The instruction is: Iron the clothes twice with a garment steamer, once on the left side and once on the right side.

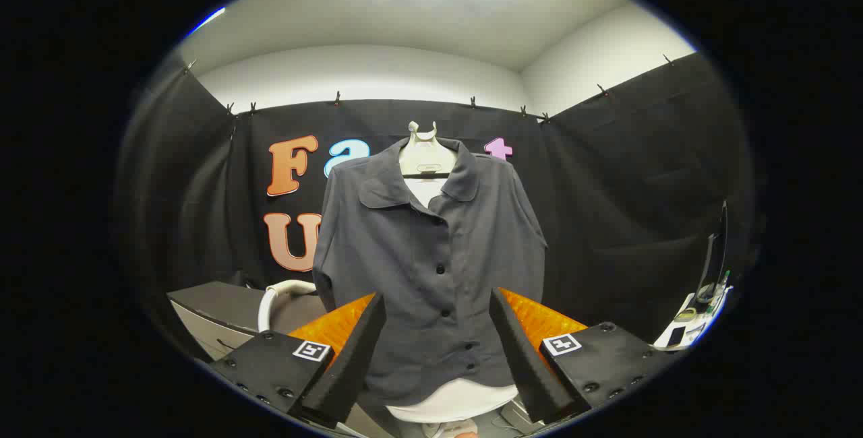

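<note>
The claw (437, 350) sits at the bottom centre of the frame with its two fingers (350, 357) spread wide apart and nothing held between them. Straight ahead, in the middle of the frame, a dark grey button-up shirt (431, 269) hangs on a pale dress form (423, 155), whose neck and top knob show above the open collar. The shirt's lower front fills the gap between the fingers but lies beyond them, not touching either one. A row of dark buttons (440, 268) runs down the shirt's front, and the white base of the form (452, 403) shows below the hem.

At lower left, beside the shirt's sleeve and just above the left finger, a white curved tube or handle (278, 298) rises from behind a dark-topped counter (216, 306); I cannot tell whether it is part of the steamer. At lower right, a second counter (688, 330) carries a few small items too small to make out, with an upright dark panel (716, 256) standing on it.
</note>
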### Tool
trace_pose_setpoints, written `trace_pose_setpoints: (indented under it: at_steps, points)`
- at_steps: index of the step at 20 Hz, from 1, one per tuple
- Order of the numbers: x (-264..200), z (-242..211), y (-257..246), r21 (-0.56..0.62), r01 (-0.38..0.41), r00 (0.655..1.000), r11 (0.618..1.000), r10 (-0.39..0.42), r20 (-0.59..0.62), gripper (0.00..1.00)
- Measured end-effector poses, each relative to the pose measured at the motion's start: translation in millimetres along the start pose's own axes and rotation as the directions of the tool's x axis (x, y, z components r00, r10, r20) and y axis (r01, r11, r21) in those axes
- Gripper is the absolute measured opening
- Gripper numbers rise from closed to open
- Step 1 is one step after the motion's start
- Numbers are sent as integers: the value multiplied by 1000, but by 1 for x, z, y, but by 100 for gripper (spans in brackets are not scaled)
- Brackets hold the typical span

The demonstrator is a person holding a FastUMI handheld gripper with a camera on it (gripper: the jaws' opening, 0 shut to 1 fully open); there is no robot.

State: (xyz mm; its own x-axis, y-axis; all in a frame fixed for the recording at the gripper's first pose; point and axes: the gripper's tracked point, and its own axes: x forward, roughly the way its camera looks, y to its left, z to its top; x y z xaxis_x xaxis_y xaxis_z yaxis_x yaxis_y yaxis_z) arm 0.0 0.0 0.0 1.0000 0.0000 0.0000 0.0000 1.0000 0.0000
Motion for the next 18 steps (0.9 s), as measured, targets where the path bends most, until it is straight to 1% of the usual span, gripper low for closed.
trace_pose_setpoints:
  at_steps: [2, 6, 11, 14, 18]
  points:
    - [0, 2, -1, -12, 7, 1000, 1000, -7, 7, 98]
    - [3, 0, 2, 0, -27, 1000, 1000, 27, -9, 98]
    - [14, -5, 0, 27, -94, 994, 995, 96, -58, 99]
    - [19, -9, 3, 42, -151, 984, 988, 155, -89, 98]
    - [21, -3, 11, 61, -222, 971, 973, 227, -76, 98]
